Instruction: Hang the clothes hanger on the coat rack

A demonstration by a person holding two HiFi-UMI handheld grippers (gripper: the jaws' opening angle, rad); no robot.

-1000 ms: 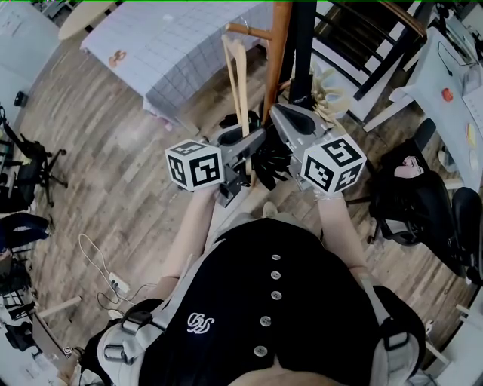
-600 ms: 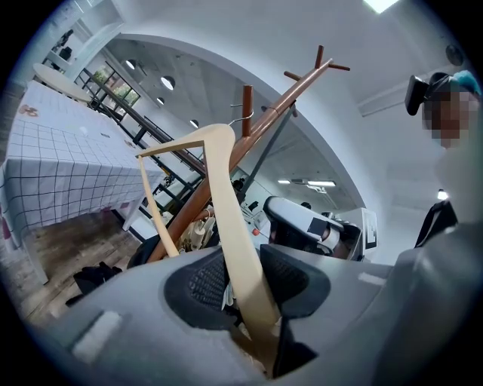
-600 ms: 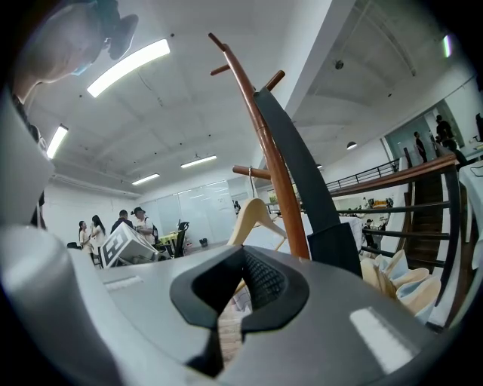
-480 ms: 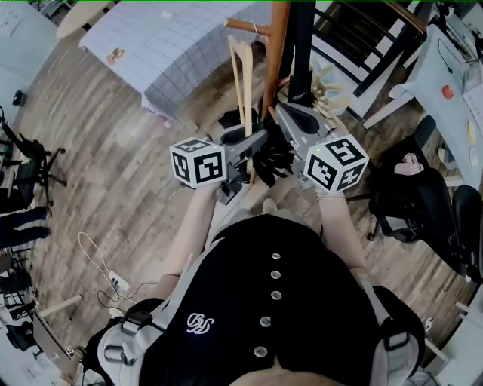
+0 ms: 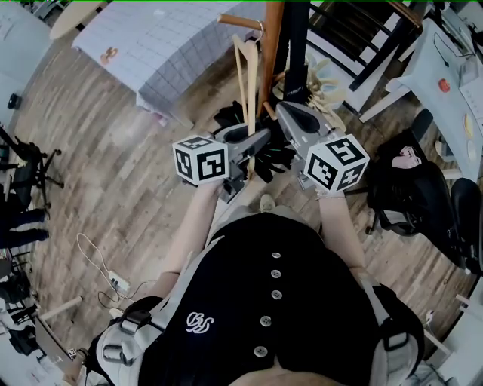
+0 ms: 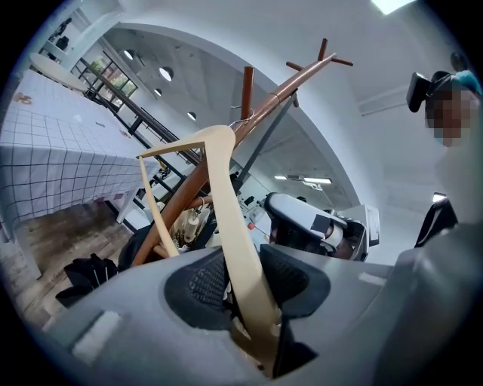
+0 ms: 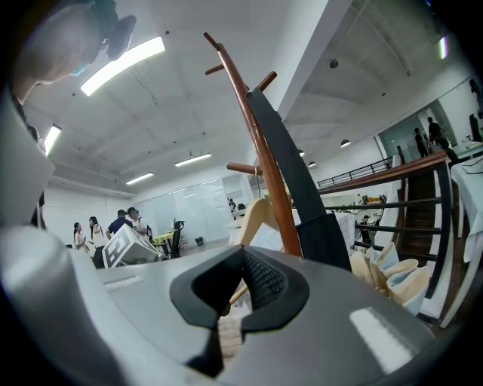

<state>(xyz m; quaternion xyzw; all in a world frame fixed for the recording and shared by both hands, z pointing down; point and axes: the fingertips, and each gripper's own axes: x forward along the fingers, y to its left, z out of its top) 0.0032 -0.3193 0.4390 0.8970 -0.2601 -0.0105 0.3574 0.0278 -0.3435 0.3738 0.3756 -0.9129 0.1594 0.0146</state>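
**Hanger held up at the rack, hook close to the peg**

At ten o'clock in the head view, a surface (image 5: 173, 45) under a checked cloth, no part of this work. Toward the middle, the left claw (image 5: 258, 138), closed on the lower end of the pale wooden clothes hanger (image 5: 246, 75), with both pads pressed against the wood in the left gripper view. Hanger nearly upright, reaching toward twelve o'clock from the claw. Its wire hook (image 5: 261, 29) just beside a side peg (image 5: 235, 20) of the brown coat rack (image 5: 272, 53). Not possible to tell whether the hook already sits over the peg or is only near it. At one o'clock from the left claw, the right claw (image 5: 282, 111), jaws apart with nothing between them, close to the pole of the rack. At three o'clock, a black chair (image 5: 415, 196), well apart.

Step in hand, as a judgement: setting the hook on the peg. Next move, probably: lower the hook onto the peg until the peg carries the hanger, then open the left claw slowly and draw back toward six o'clock. Care needed, since a hanger gripped at one end may swing or slip off.
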